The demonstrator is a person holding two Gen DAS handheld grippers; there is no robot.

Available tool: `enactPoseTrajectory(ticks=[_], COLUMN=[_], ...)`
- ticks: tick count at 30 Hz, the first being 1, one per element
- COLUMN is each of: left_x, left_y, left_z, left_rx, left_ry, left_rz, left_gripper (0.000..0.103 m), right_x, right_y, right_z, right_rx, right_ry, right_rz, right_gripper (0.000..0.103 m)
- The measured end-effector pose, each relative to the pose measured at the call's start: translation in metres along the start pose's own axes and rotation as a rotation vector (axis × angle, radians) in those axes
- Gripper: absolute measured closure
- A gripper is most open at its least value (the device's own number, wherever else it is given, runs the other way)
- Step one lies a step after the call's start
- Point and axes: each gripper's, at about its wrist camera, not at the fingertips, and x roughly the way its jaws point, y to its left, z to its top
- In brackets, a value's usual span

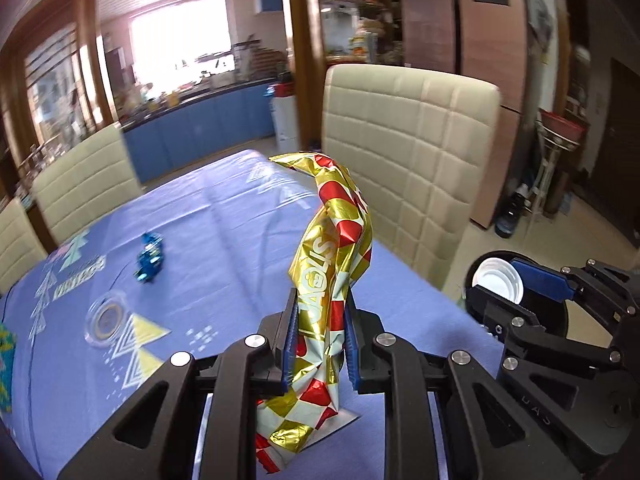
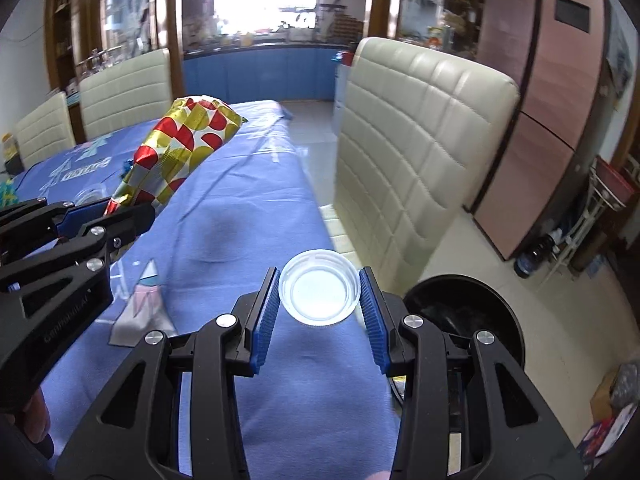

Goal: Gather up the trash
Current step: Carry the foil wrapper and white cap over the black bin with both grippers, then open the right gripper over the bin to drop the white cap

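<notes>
Far left of the left wrist frame, your surface [image 1: 224, 240] with the blue cloth has a clear round lid [image 1: 107, 319] lying flat at lower left and a crumpled blue foil wrapper [image 1: 150, 258] just above it, both loose and apart from each other.

Centre frame, your left claw [image 1: 320, 344] is clamped tight on the gold and red foil snack bag [image 1: 332, 264], pinched about mid-length. It looks light, crinkly and floppy: the top droops over and the bottom tail hangs down to the cloth. I'd say foil like that is slick, so a grip on the bunched middle seems safer than an edge.

Over to the right, your right claw [image 2: 319, 300] has its blue pads closed on a clear plastic lid [image 2: 319, 295], held by opposite rim edges, open side facing the camera. It's probably thin and springy, so squeezing hard could pop it out.

Lower right of the right wrist frame, a black round bin [image 2: 480, 312] sits on the floor beside the surface. Its inside is dark; I can't tell what's in it.
</notes>
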Motion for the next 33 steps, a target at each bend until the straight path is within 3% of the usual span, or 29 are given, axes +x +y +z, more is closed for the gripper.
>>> enactPoseTrajectory(ticks=[12, 33], left_x=[0.023, 0.014], left_y=[-0.070, -0.152], left_z=[0.027, 0.039], left_rx=[0.117, 0.251], left_ry=[-0.006, -0.031], left_rz=[-0.155, -0.318], left_gripper=[0.084, 0.084], right_x=[-0.005, -0.032], right_y=[-0.069, -0.135], right_z=[-0.010, -0.025], right_rx=[0.117, 0.246], right_ry=[0.026, 0.013], right_rz=[-0.159, -0.281], right_gripper=[0.061, 0.061])
